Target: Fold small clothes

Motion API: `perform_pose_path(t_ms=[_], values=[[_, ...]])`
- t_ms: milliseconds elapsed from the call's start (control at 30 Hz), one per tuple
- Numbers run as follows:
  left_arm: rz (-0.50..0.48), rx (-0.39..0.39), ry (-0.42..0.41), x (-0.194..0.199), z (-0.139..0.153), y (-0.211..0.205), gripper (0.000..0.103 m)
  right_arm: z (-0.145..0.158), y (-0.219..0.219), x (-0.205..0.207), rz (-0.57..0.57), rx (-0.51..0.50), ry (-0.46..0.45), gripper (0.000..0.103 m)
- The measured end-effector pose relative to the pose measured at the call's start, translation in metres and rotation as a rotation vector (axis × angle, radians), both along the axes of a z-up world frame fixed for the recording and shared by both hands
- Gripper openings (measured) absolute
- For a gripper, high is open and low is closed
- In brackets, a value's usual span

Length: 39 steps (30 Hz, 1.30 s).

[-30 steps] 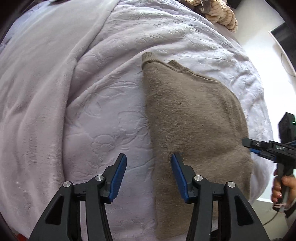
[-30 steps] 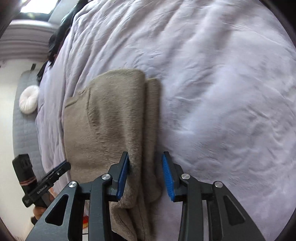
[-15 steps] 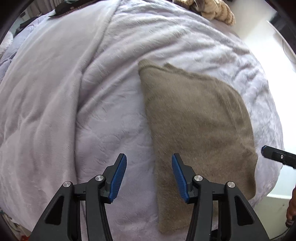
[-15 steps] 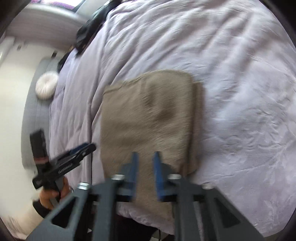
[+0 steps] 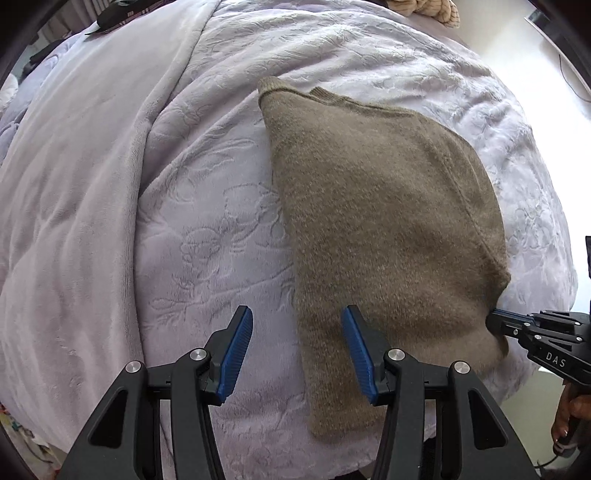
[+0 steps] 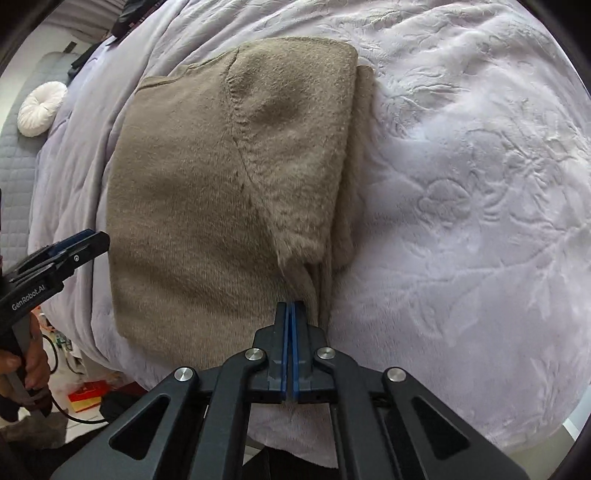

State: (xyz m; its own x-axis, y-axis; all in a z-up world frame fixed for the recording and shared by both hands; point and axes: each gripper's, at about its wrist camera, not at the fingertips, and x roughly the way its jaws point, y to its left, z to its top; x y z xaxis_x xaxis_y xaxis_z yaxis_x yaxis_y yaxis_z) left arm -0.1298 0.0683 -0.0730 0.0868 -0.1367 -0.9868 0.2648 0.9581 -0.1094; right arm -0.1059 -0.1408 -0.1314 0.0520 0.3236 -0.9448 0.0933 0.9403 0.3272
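Note:
A brown knit sweater (image 5: 388, 221) lies folded on a lilac embossed blanket (image 5: 203, 221). My left gripper (image 5: 295, 312) hovers open over the sweater's left edge, one pad above the knit and the other above the blanket, gripping nothing. In the right wrist view the sweater (image 6: 192, 184) shows a folded layer along its right side. My right gripper (image 6: 290, 304) is shut, and the folded edge puckers into its tips. From the left wrist view the right gripper (image 5: 493, 319) meets the sweater's near right corner. The left gripper (image 6: 92, 240) stands at the sweater's left side.
The blanket (image 6: 461, 184) spreads wide to the right of the sweater. A beige striped cloth (image 5: 424, 11) lies at the far edge and a white round cushion (image 6: 40, 107) on a grey quilt. The bed's near edge drops to a cluttered floor (image 6: 88, 395).
The right gripper's jaws went from apart around the sweater's folded side to fully closed at its near edge, and it shifted sideways. The left gripper drifted a little and stayed open.

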Motion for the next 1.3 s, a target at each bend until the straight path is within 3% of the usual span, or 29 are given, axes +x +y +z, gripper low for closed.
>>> perform_pose_path(t_ms=[367,667,767,833,867,967,1033,1067,1100,1167,1200,1233,1267,1300], values=[[-0.060,0.025,0.102,-0.029,-0.028,-0.009,0.053,-0.007,0.014,-0.006,0.015,-0.019,0.030,0.000],[-0.040,0.008,0.107,-0.030,-0.024,-0.003,0.053,-0.006,0.010,-0.006,0.012,-0.003,0.054,0.000],[-0.030,0.014,0.107,-0.029,-0.026,-0.001,0.053,-0.001,0.004,-0.005,-0.024,0.006,0.046,0.000],[-0.006,-0.001,0.092,-0.028,-0.022,0.004,0.053,0.009,-0.007,-0.003,-0.080,0.062,0.010,0.001],[0.013,-0.015,0.082,-0.024,-0.017,0.007,0.053,0.014,-0.013,-0.001,-0.120,0.101,-0.009,0.007],[0.077,-0.048,0.023,-0.006,-0.001,0.015,0.053,0.022,-0.036,0.014,-0.235,0.181,-0.057,0.007],[0.111,-0.060,-0.011,0.008,0.007,0.018,0.053,0.020,-0.049,0.030,-0.299,0.216,-0.064,0.015],[0.128,-0.062,-0.027,0.017,0.010,0.019,0.053,0.016,-0.054,0.041,-0.328,0.241,-0.066,0.027],[0.140,-0.061,-0.036,0.027,0.012,0.018,0.053,0.010,-0.058,0.053,-0.349,0.261,-0.063,0.049],[0.150,-0.054,-0.054,0.043,0.012,0.013,0.053,-0.002,-0.060,0.069,-0.362,0.274,-0.053,0.067],[0.150,-0.047,-0.057,0.046,0.010,0.010,0.053,-0.011,-0.059,0.076,-0.364,0.279,-0.031,0.062],[0.147,-0.037,-0.054,0.053,0.008,0.008,0.053,-0.019,-0.057,0.083,-0.364,0.295,-0.001,0.048],[0.144,-0.030,-0.049,0.058,0.005,0.004,0.053,-0.024,-0.053,0.086,-0.349,0.285,0.023,0.016],[0.140,-0.026,-0.046,0.061,0.002,0.003,0.053,-0.021,-0.048,0.086,-0.325,0.264,0.015,0.016]])
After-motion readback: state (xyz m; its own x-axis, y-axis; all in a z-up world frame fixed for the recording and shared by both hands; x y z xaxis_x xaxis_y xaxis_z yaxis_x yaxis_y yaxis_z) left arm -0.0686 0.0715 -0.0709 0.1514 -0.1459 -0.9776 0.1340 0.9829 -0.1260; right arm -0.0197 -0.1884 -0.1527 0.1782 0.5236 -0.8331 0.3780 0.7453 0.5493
